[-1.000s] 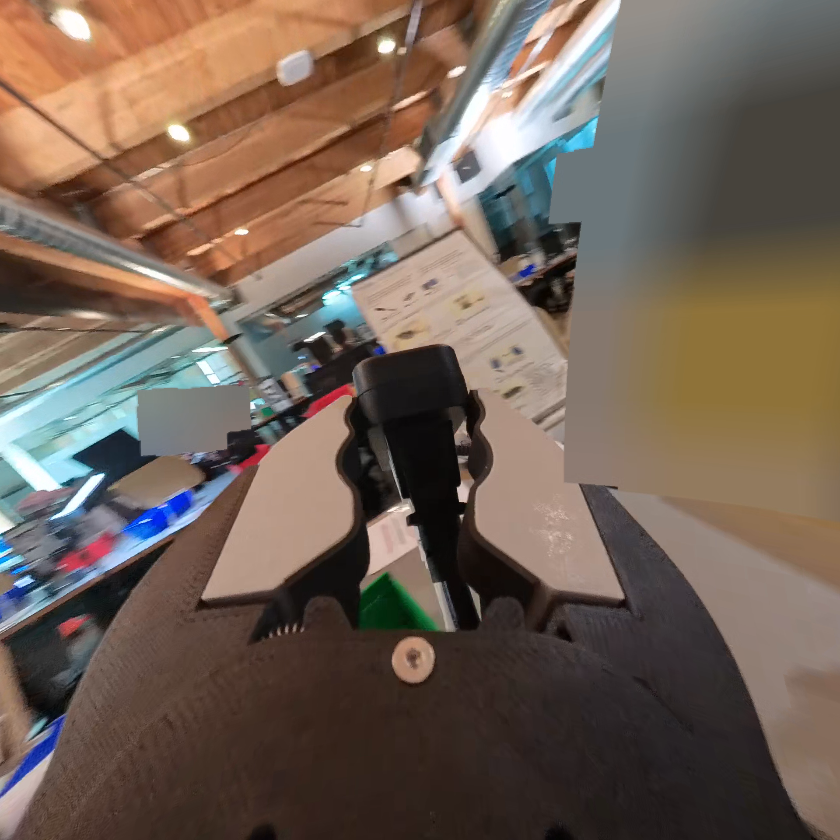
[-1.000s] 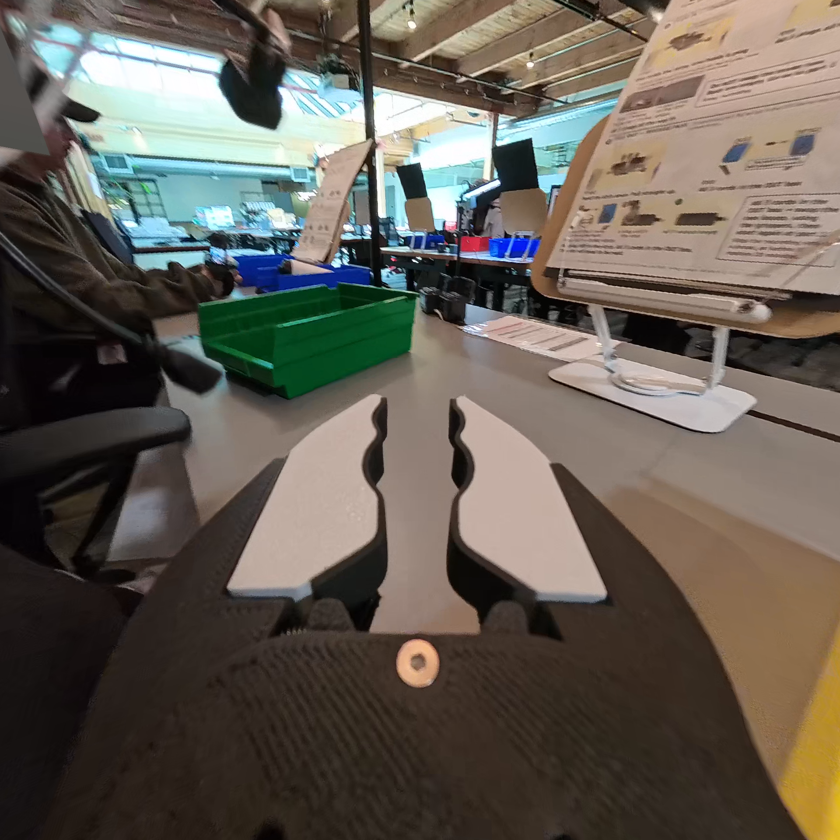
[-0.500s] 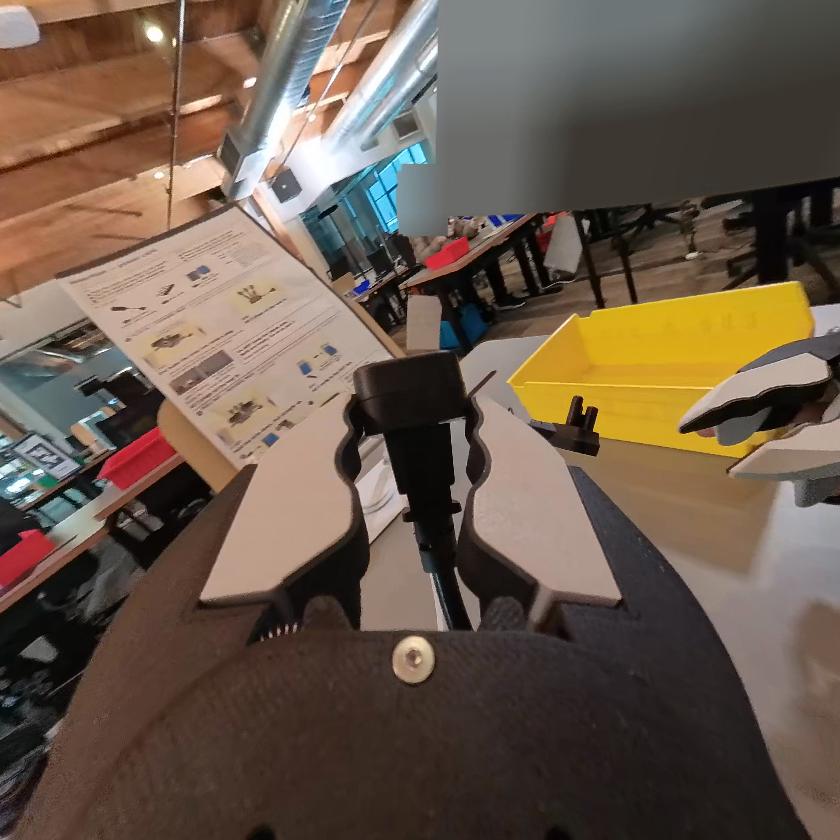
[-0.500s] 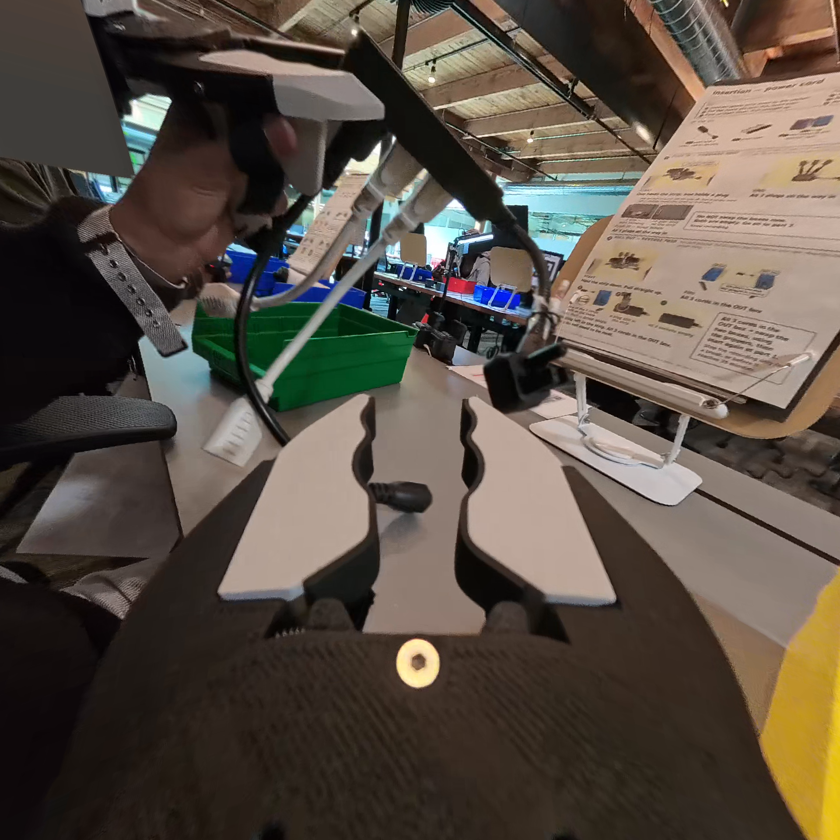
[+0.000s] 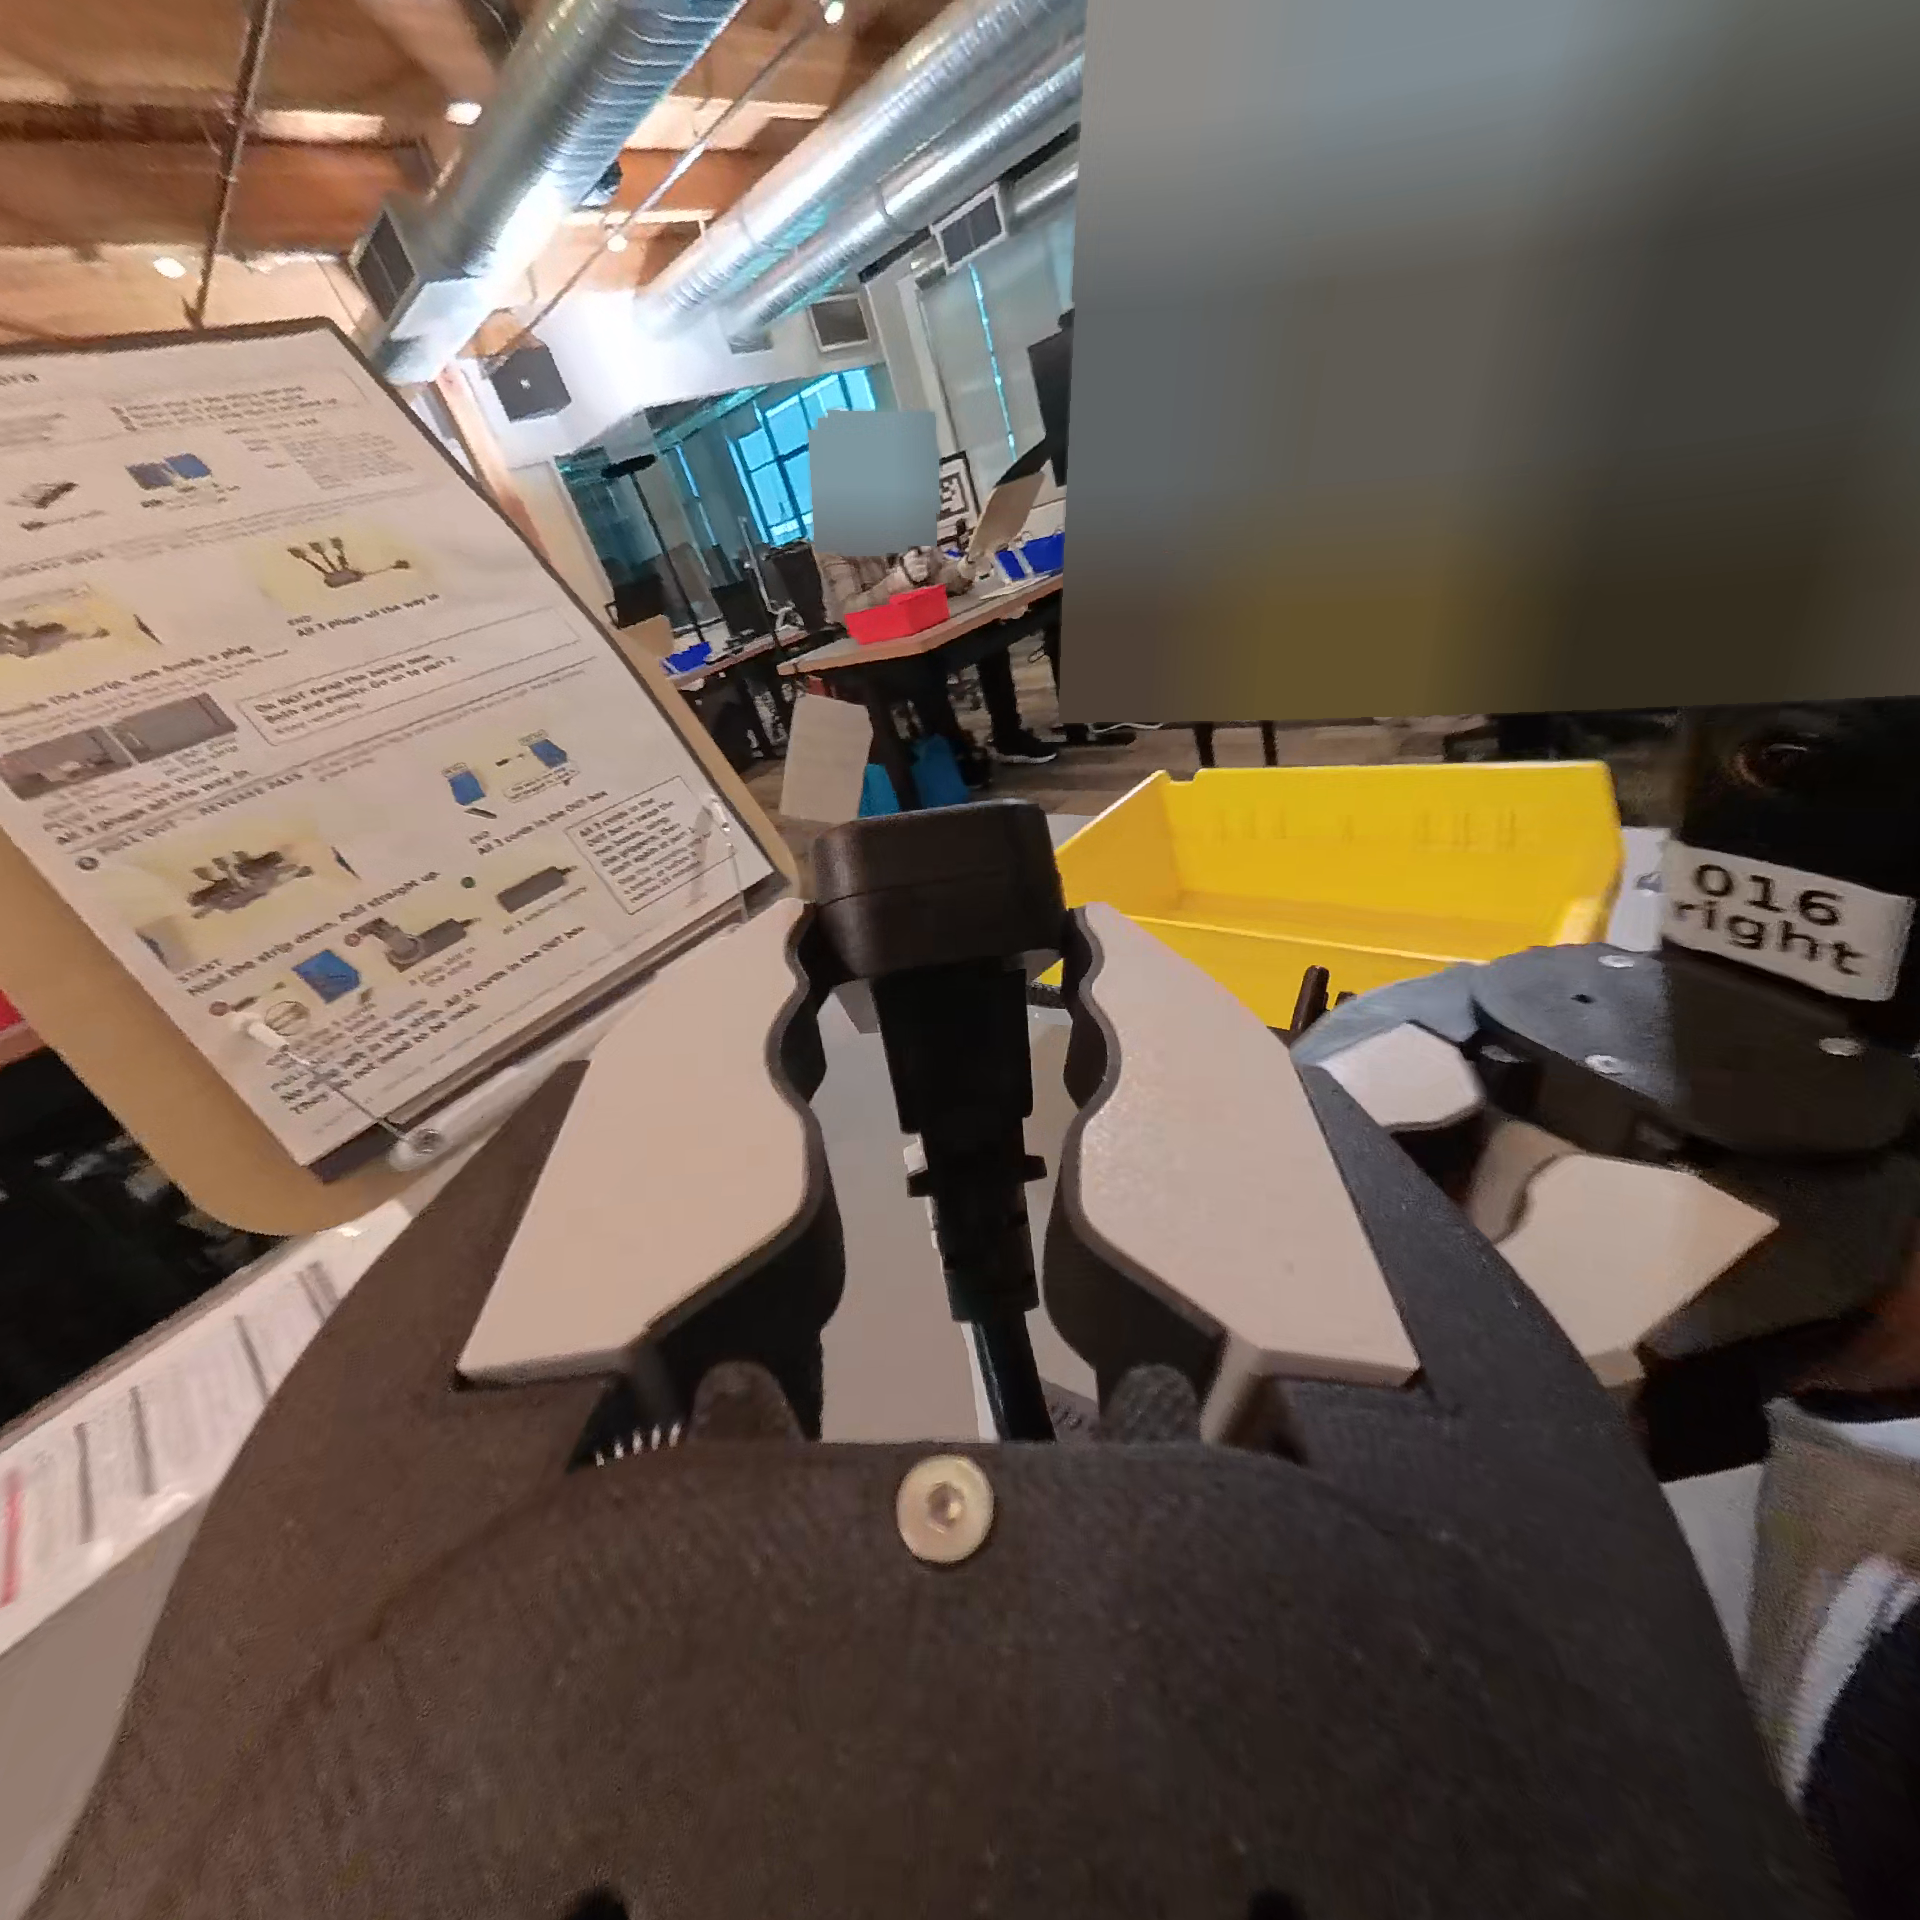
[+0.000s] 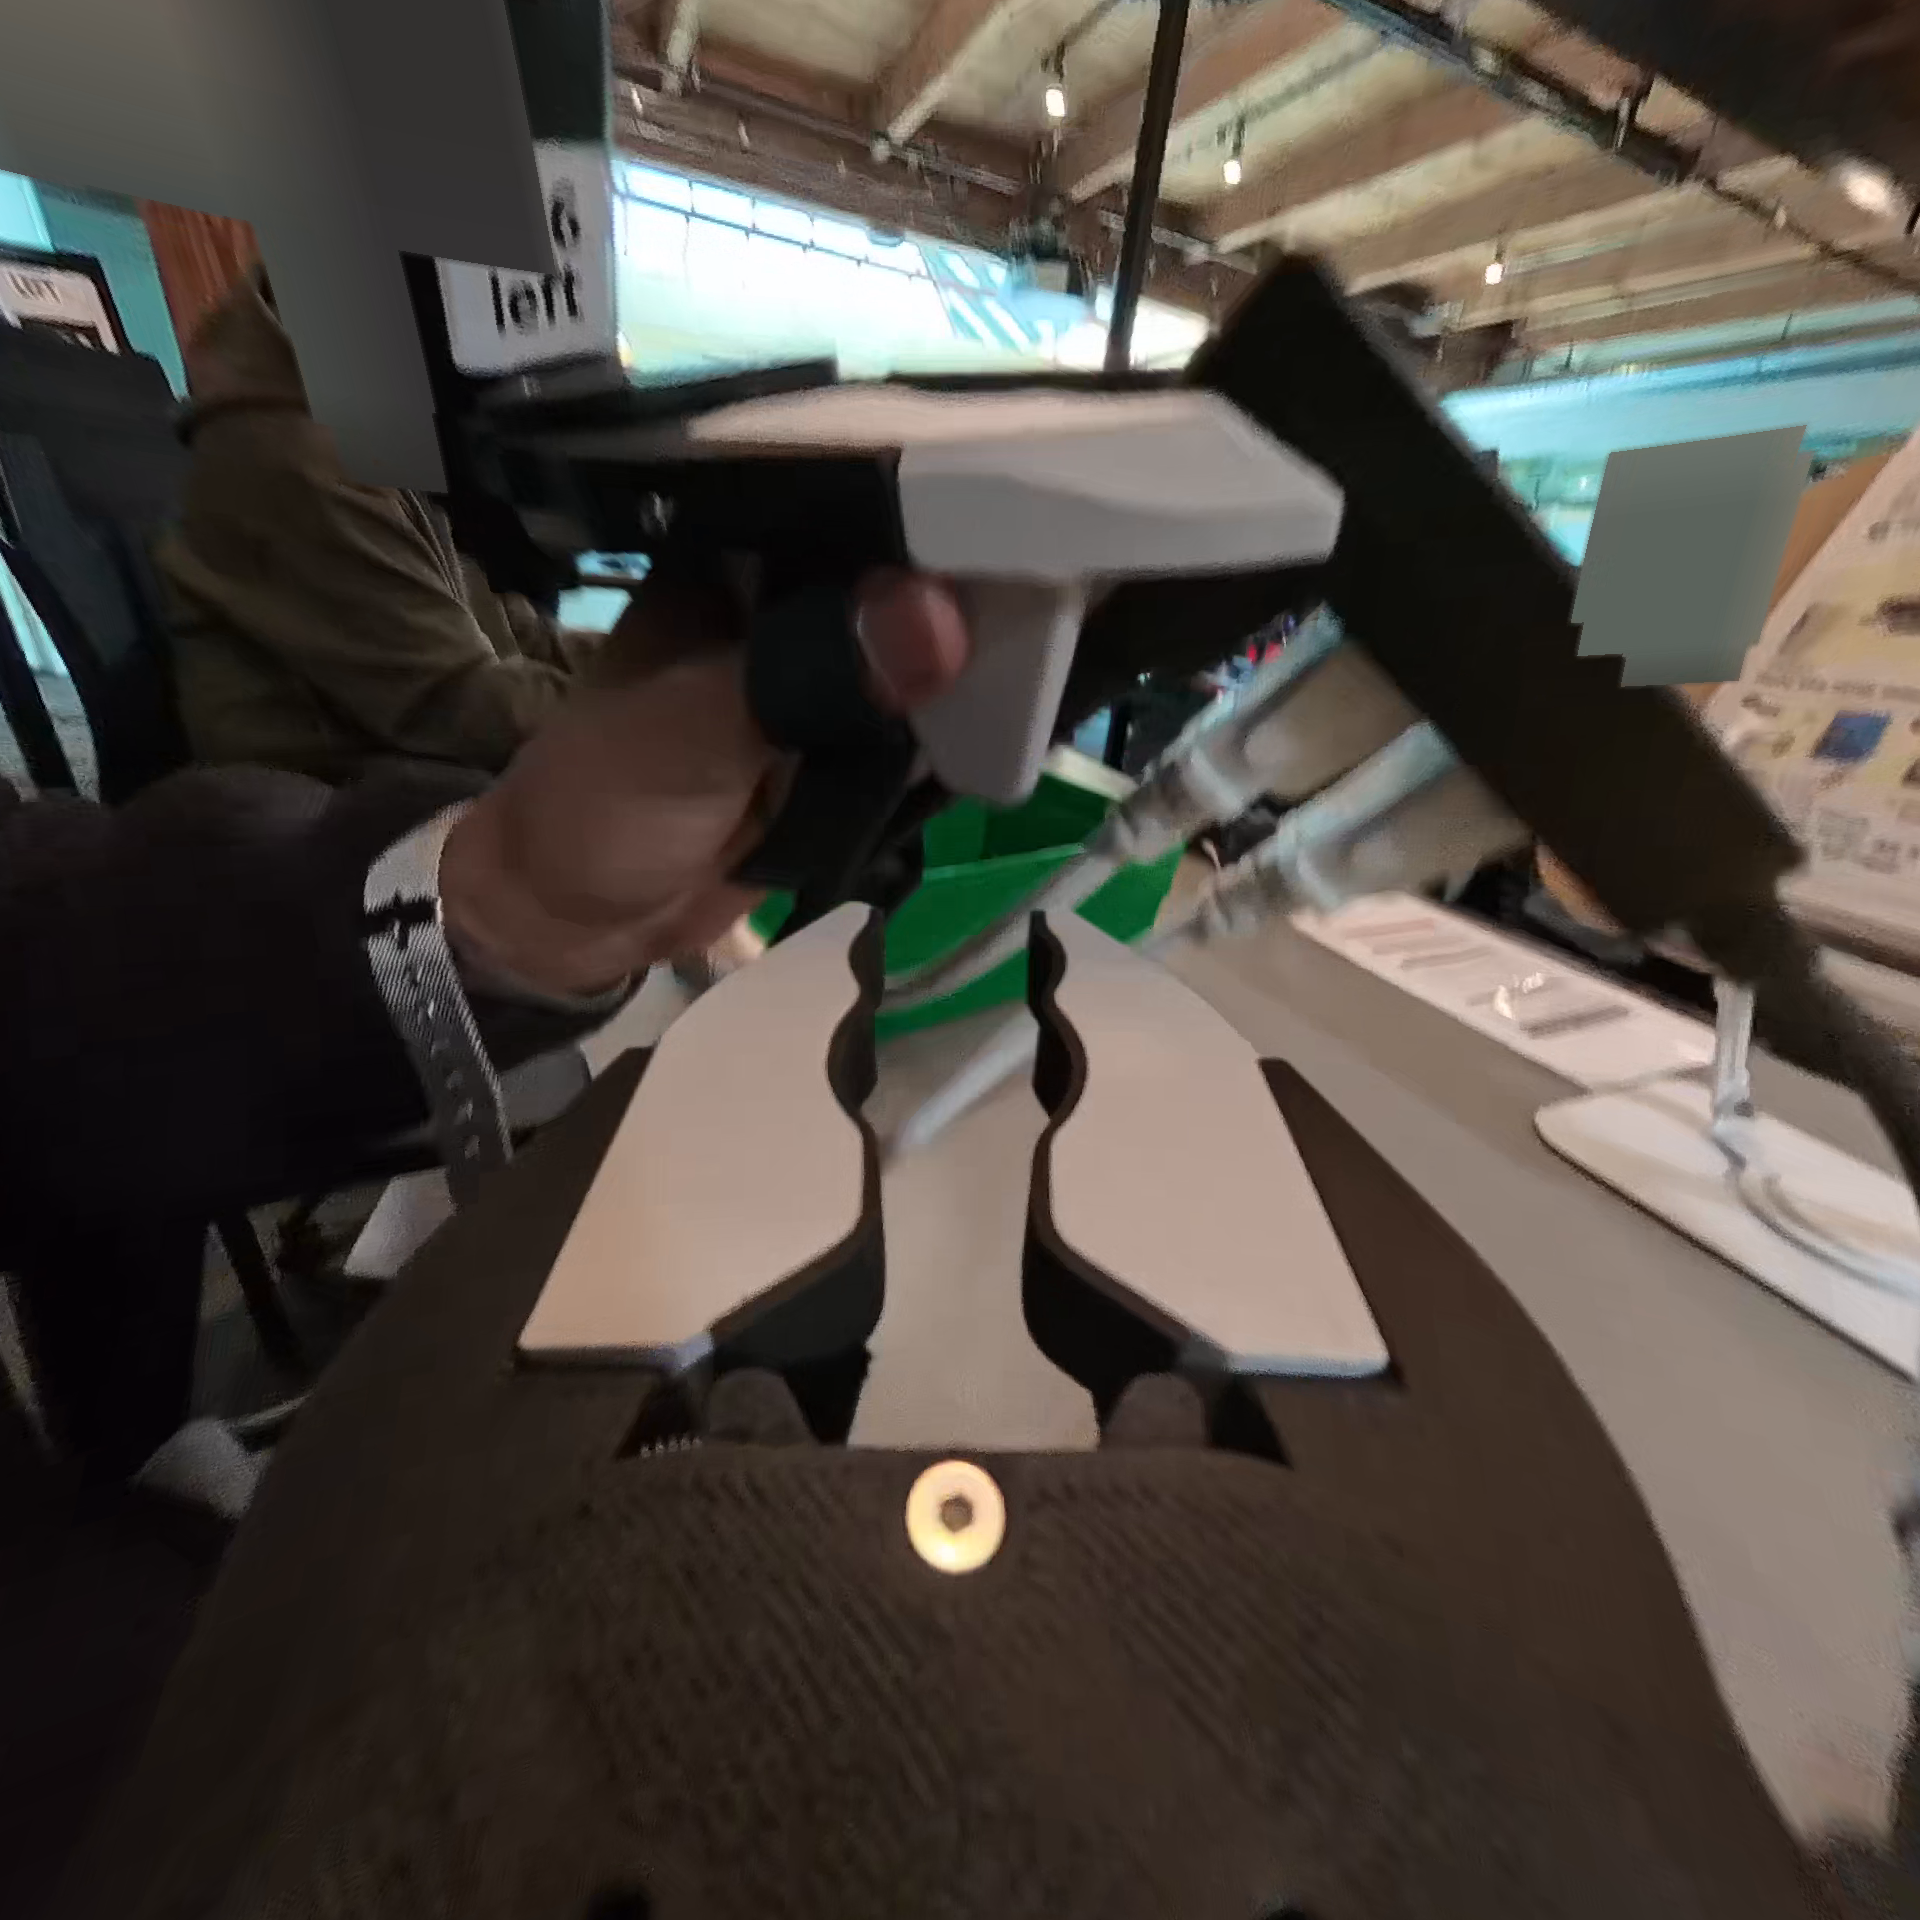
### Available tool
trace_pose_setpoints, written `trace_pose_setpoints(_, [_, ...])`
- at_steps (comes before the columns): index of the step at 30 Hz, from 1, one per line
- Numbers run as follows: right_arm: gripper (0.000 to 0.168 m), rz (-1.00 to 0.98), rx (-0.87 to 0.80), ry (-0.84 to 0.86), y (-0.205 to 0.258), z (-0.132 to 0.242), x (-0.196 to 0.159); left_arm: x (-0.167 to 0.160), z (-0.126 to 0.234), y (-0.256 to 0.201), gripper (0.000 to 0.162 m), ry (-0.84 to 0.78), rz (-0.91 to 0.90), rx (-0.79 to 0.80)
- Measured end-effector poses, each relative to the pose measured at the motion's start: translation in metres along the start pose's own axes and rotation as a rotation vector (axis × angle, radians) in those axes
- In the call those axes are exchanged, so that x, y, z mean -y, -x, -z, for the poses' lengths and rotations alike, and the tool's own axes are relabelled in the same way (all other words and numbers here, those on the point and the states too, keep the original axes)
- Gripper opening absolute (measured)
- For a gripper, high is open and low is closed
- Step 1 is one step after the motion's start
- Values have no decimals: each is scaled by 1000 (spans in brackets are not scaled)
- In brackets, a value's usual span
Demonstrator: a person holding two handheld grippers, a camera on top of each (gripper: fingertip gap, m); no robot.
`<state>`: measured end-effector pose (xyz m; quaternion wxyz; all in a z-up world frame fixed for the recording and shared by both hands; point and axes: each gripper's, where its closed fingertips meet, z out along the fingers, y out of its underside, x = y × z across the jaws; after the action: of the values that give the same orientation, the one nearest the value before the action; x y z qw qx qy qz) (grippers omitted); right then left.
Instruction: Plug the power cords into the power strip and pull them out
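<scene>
The grey tabletop [image 6: 1299,1039] carries a yellow bin [image 5: 1351,873], which has swung into view ahead of the left claw [image 5: 940,997]; that claw stays clamped on a black plug [image 5: 935,883], carried toward the bin. The right claw [image 6: 956,997] waits empty, jaws parted. No strip is visible.

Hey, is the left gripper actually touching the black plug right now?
Touching. The left wrist view shows the left gripper shut on the black plug, both fingers pressed against its sides just below the head, with no gap.
</scene>
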<state>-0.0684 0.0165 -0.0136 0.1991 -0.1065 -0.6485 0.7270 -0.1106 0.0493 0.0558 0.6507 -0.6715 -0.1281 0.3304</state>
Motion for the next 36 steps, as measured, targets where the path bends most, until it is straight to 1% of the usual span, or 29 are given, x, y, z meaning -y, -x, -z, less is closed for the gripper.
trace_pose_setpoints(3, [27, -94, 18, -38, -9, -12, 13, -2, 0, -1, 43, -22, 68, -25])
trace_pose_setpoints(4, [33, -139, 42, -34, -10, -14, 13, -2, 2, 0, 43, -30, 81, -21])
trace_pose_setpoints(7, [34, -261, 85, -54, -8, -20, 13, 0, 7, 8, 43, -64, 136, -5])
trace_pose_setpoints(10, [36, -324, 110, -87, -5, -21, 13, 1, 10, 9, 43, -102, 213, -42])
trace_pose_setpoints(14, [32, -267, 107, -63, -3, -17, 9, -3, 9, 6, 43, -124, 298, -79])
trace_pose_setpoints(16, [36, -195, 74, -57, -5, -11, 10, -3, 10, 8, 43, -131, 322, -89])
trace_pose_setpoints(18, [35, -106, 13, -83, -12, 1, 16, 1, 14, 11, 43, -154, 333, -91])
trace_pose_setpoints(21, [27, -43, -121, -145, -31, 19, 24, 8, 19, 17, 43, -186, 336, -78])
trace_pose_setpoints(23, [22, -71, -116, -158, -34, 21, 22, 12, 21, 18, 43, -205, 336, -67])
trace_pose_setpoints(25, [26, -103, -105, -113, -35, 17, 12, 14, 20, 16, 43, -217, 320, -41])
trace_pose_setpoints(27, [30, -111, -128, -102, -38, 17, 7, 13, 18, 11, 43, -206, 284, -22])
trace_pose_setpoints(30, [36, -125, -218, -108, -49, 20, 4, 15, 17, 6, 43, -205, 255, -17])
trace_pose_setpoints(32, [46, -149, -262, -104, -55, 20, 1, 15, 16, 1, 43, -206, 250, -23])
trace_pose_setpoints(33, [52, -168, -245, -103, -53, 17, 0, 14, 15, -3, 44, -205, 250, -33])
trace_pose_setpoints(36, [58, -215, -170, -70, -43, 8, -6, 7, 7, -25, 44, -186, 257, -102])
